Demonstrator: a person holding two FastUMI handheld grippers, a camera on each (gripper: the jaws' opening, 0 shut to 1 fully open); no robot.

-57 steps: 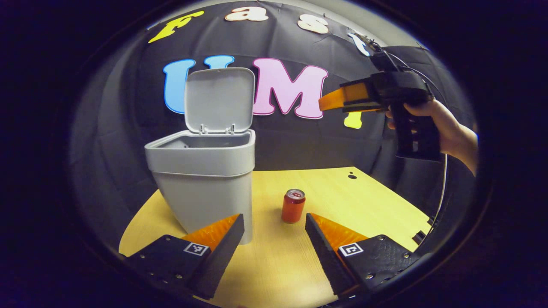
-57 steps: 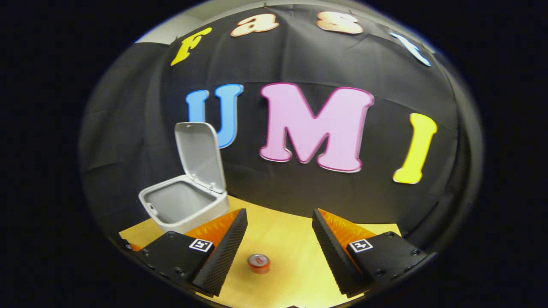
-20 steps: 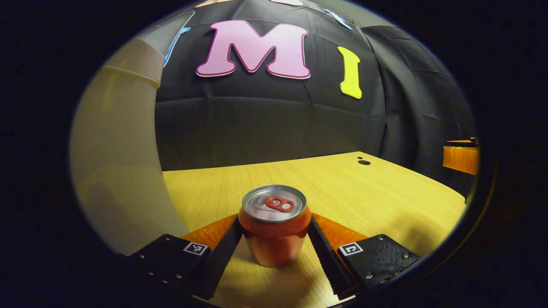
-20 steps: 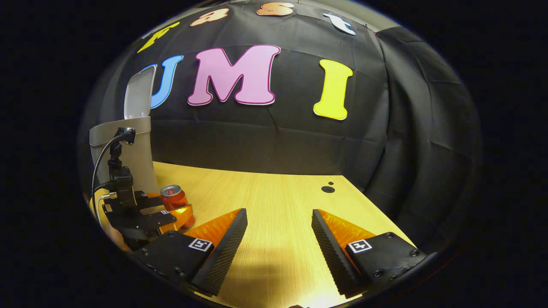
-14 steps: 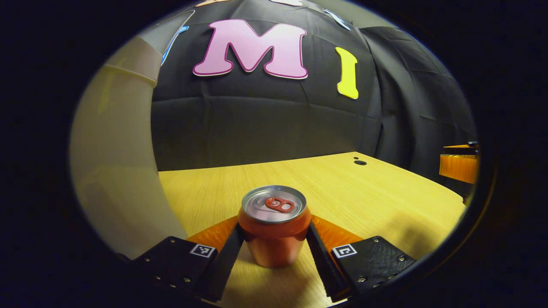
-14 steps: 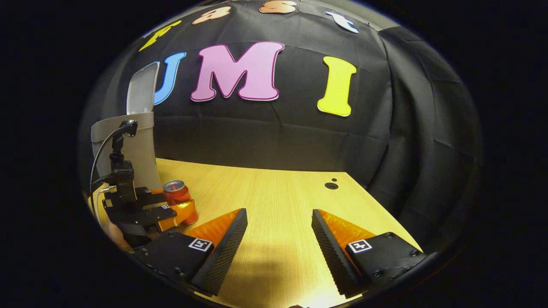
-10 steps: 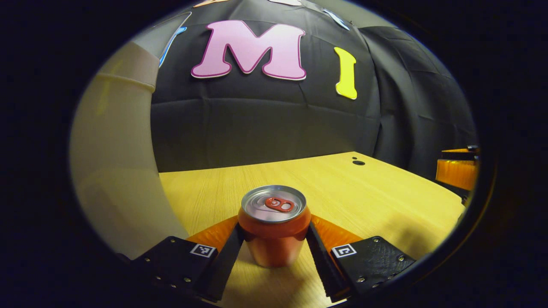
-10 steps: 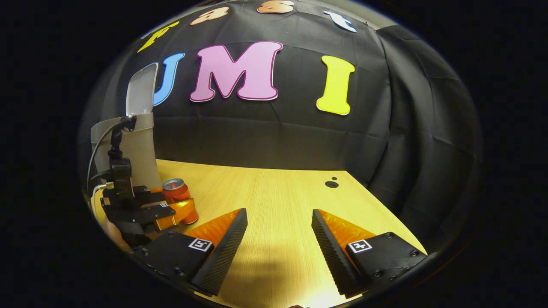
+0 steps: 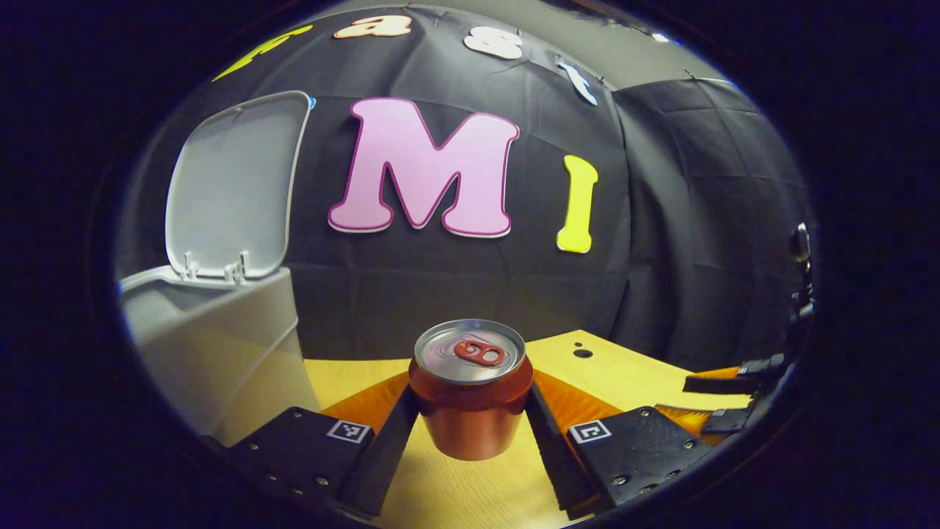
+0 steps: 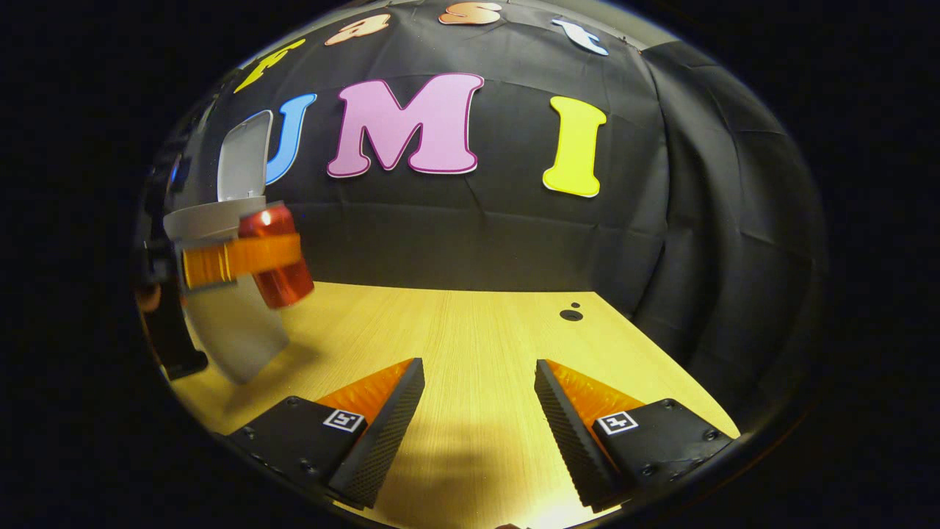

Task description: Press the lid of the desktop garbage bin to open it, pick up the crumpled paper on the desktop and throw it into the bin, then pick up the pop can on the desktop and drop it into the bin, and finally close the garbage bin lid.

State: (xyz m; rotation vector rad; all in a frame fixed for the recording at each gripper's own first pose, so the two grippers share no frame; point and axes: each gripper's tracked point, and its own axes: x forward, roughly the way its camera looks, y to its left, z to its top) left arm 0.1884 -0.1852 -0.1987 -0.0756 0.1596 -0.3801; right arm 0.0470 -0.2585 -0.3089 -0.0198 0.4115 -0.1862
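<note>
My left gripper [image 9: 470,387] is shut on the red pop can [image 9: 470,411], which hangs upright above the wooden table [image 9: 624,375]. The grey bin [image 9: 220,345] stands just left of the can, its lid [image 9: 231,184] raised upright. In the right gripper view the left gripper [image 10: 283,253] holds the can [image 10: 279,275] in the air close beside the bin [image 10: 235,338], about level with its rim, under the raised lid [image 10: 246,165]. My right gripper [image 10: 477,411] is open low over the table, with nothing between its fingers.
The table [image 10: 477,330] stretches back to the black cloth wall. A small round hole [image 10: 570,315] lies near its far right corner. The right gripper [image 9: 734,382] shows at the right edge of the left gripper view.
The left gripper has lifted the can off the table, up to about the bin's rim height. The right gripper has stayed open in much the same place.
</note>
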